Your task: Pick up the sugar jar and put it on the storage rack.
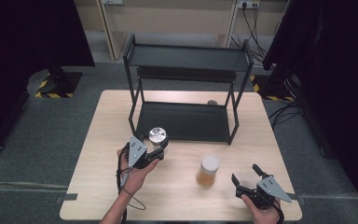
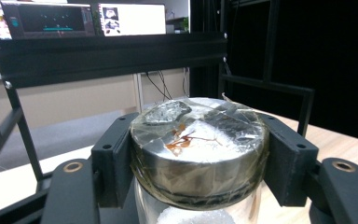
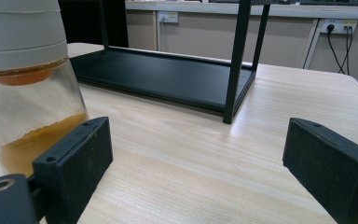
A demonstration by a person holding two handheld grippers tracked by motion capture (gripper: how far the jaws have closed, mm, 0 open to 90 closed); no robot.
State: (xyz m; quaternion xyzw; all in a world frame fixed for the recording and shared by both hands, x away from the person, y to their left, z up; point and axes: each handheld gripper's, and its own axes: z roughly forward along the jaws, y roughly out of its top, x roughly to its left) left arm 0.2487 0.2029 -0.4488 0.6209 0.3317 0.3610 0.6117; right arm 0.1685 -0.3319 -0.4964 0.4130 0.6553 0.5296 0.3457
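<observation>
Near the front edge of the rack's lower shelf, toward its left end, the left gripper is clamped on a glass jar with a metal lid; in the left gripper view both jaws press the sides of that foil-taped lid, with the glass body hanging below them. I cannot tell from the high view whether the jar's base touches the desk or hangs just above it. The right gripper rests by the desk's front right corner, jaws spread wide and holding nothing. A second jar with a white lid and amber contents stands on the desk just to its left, toward the middle of the front edge.

The main risk, as I judge it, lies in the grip itself: the jaws hold only the lid, over wrinkled tape, so the lid could slip or the jar could swing and tilt when moved. The black rack has a front upright close beside the jar, and a careless push forward could knock glass against it. The right gripper, if swept left, could tip the amber jar.
</observation>
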